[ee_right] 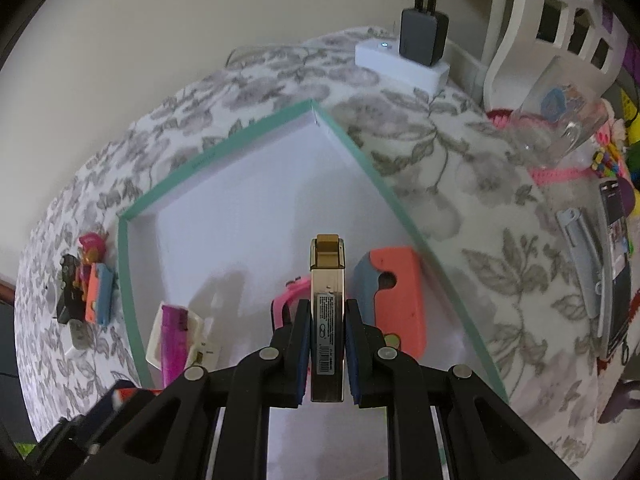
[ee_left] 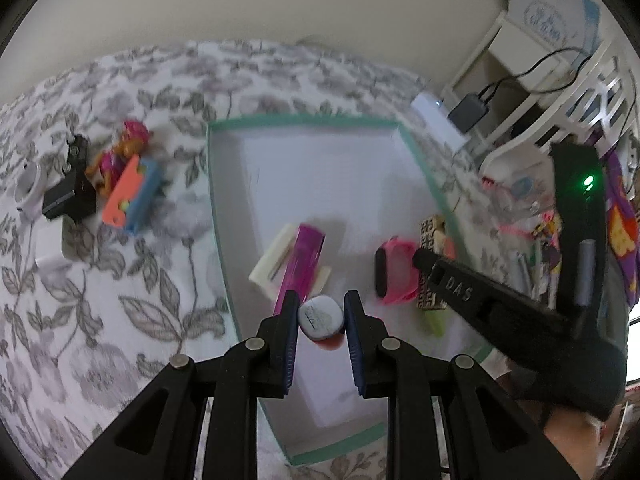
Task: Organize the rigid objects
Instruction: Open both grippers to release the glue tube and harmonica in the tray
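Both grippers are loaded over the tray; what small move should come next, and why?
Probably lower the right gripper a little and release the gold lighter into the green-rimmed tray: it hangs over bare floor between the pink watch and the coral block.

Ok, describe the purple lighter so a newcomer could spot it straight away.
Find the shallow white box with the green rim on the flowered cloth. In its near left corner a cream plastic piece lies flat, and the purple lighter rests on it. It is the only see-through purple stick there; its neighbours are pink or orange.
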Motion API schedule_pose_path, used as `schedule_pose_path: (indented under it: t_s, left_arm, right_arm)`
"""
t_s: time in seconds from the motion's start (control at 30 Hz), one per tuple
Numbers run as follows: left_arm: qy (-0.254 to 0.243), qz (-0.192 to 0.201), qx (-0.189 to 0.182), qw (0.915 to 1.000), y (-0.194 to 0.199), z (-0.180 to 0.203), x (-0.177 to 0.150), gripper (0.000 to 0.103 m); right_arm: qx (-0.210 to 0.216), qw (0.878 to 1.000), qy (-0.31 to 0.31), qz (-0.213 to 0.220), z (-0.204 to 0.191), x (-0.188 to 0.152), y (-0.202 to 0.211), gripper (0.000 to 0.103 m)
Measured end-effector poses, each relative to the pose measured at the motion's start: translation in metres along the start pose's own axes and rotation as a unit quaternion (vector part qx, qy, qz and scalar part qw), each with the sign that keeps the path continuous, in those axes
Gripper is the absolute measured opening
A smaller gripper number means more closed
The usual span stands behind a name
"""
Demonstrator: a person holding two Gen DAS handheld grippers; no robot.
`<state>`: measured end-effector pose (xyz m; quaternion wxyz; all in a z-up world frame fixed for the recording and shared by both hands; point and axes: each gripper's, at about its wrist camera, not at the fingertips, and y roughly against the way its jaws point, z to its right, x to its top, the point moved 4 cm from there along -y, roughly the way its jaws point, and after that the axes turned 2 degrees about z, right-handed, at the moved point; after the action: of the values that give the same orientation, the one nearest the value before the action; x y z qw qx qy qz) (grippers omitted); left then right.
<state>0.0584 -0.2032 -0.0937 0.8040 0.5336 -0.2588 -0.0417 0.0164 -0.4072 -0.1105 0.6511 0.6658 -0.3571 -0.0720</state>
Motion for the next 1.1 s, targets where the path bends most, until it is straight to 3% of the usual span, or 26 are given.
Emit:
schedule_pose_path:
  t_s: [0.33, 0.53, 0.63, 0.7, 0.73, 0.87, 0.93, 1.0, 1.1]
  left_arm:
    - [-0.031, 0.007, 0.027, 0.9991, -0.006, 0.008, -0.001, 0.024]
    - [-0.028, 0.016, 0.031, 0.999, -0.006, 0.005, 0.003, 0.025]
    - [-0.03, 0.021, 0.027, 0.999, -0.003, 0.007, 0.003, 0.034]
    - [-0.031, 0.024, 0.024, 0.9989, -0.001, 0.008, 0.004, 0.049]
    - [-0.032, 0.026, 0.024, 0.9988, 0.0, 0.009, 0.004, 0.051]
    - [-0.031, 0.037, 0.025, 0.9985, 0.006, 0.007, 0.007, 0.052]
    - [-0.02, 0.047, 0.026, 0.9983, 0.012, 0.002, 0.01, 0.054]
    - [-0.008, 0.06, 0.03, 0.9977, 0.02, -0.004, 0.015, 0.065]
    - [0.011, 0.08, 0.041, 0.9959, 0.031, -0.014, 0.021, 0.066]
  right_arm:
    - [-0.009, 1.0, 0.008, -0.015, -0.002, -0.004, -0.007, 0.017]
    - [-0.013, 1.0, 0.009, 0.007, -0.004, 0.002, 0.004, 0.018]
    - [-0.012, 1.0, 0.006, 0.014, -0.003, 0.005, 0.009, 0.019]
    - [-0.012, 1.0, 0.004, 0.02, -0.003, 0.006, 0.013, 0.021]
    - [-0.012, 1.0, 0.004, 0.024, -0.004, 0.008, 0.015, 0.021]
    - [-0.011, 0.999, 0.003, 0.048, -0.007, 0.013, 0.027, 0.041]
    - [-0.01, 0.998, 0.002, 0.062, -0.009, 0.017, 0.035, 0.041]
    - [-0.01, 0.997, 0.0, 0.076, -0.01, 0.02, 0.043, 0.041]
    - [-0.008, 0.996, 0.002, 0.092, -0.014, 0.022, 0.052, 0.042]
